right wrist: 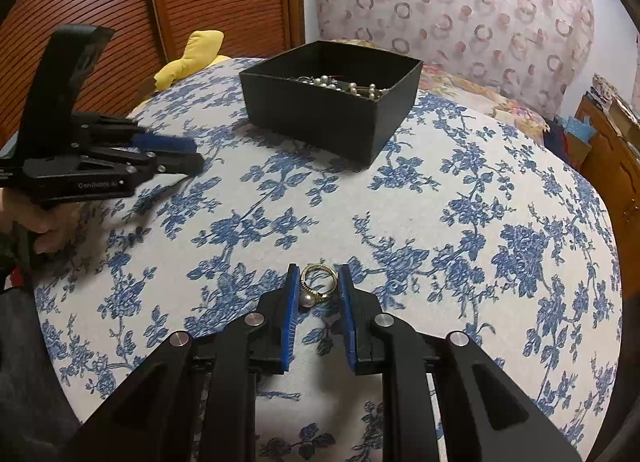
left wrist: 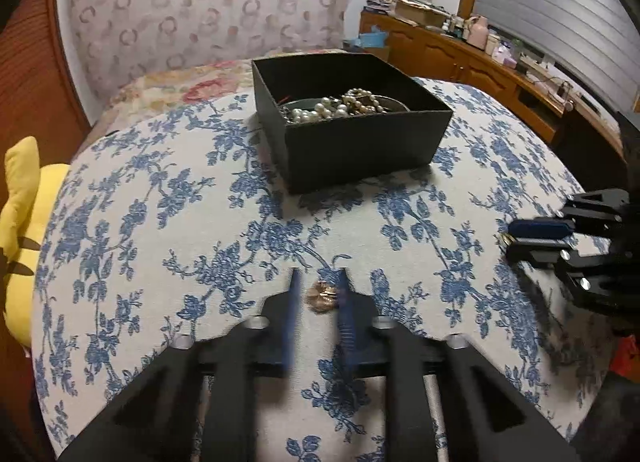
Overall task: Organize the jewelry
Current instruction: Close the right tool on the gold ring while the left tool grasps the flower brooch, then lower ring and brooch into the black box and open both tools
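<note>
Nearest the lens: right gripper [right wrist: 319, 282], blue pads nipped onto the pearl ring [right wrist: 317, 286]. The pearl is against one pad and the gold band against the other. We can't tell if the ring is lifted off the floral cloth [right wrist: 440, 262] or resting on it.

Handling, as we judge it: the ring is v. light, stiff, smooth metal, so prob. slippery, and it could twist or pop out of flat pads. The pearl is the fragile bit. We'd rather grip across the band than squeeze the pearl or its setting, w/ gentle pressure.

In the left wrist view, the left gripper [left wrist: 320, 282] has its pads drawn close round a small rose-gold piece [left wrist: 322, 294] lying on the cloth. One pad looks to touch it. The frame is blurred, so we can't say whether both pads press. The piece is tiny and light, shape unclear. It's easy to push into the soft fabric, so we'd take it low and centred.

Further out, the black box [right wrist: 320, 122] sits well apart from both pieces. It's open-topped, w/ pearl strands [left wrist: 328, 108] already inside, and is prob. where both pieces go. A drop from just over the rim should do, since the contents cushion.

A yellow plush [left wrist: 20, 222] lies at the cloth's edge.
</note>
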### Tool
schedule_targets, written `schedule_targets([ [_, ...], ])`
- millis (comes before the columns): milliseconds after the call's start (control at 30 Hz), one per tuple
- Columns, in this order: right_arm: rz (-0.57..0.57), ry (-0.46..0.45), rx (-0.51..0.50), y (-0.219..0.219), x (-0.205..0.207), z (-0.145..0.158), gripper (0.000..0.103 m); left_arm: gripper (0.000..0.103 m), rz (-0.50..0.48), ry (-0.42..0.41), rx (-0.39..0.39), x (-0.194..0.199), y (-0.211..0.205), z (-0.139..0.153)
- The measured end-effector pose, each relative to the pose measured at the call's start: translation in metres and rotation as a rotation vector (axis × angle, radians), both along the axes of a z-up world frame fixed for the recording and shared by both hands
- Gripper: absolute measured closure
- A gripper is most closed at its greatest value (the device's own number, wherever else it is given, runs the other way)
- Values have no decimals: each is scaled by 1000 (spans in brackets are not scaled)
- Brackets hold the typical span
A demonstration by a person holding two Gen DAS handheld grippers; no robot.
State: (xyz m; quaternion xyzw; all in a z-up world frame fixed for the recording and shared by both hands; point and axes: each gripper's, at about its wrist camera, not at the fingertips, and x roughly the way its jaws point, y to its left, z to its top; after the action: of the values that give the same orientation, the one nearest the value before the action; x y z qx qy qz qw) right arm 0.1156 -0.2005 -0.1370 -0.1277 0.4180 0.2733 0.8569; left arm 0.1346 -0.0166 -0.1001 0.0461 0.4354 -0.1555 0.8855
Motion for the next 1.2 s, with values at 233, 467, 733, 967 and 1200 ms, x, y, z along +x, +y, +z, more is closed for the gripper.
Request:
schedule_targets([
  [233,-36,-17,18,-6,13,7,89,89,-22,-12,-27,-3,-3,6],
  [467,-2,-47,41,0,24,21,89,89,-11,-61,-45,10,-2,25],
  [733,16,-74,65,0,29,41,89,89,-26,-109,-69,26,-4,45],
  [967,15,-180,78,8,58,79,89,89,-21,-156,-89,56,-4,64],
  [1200,26,-176,111,24,108,86,89,89,-7,-169,-106,90,-1,73],
])
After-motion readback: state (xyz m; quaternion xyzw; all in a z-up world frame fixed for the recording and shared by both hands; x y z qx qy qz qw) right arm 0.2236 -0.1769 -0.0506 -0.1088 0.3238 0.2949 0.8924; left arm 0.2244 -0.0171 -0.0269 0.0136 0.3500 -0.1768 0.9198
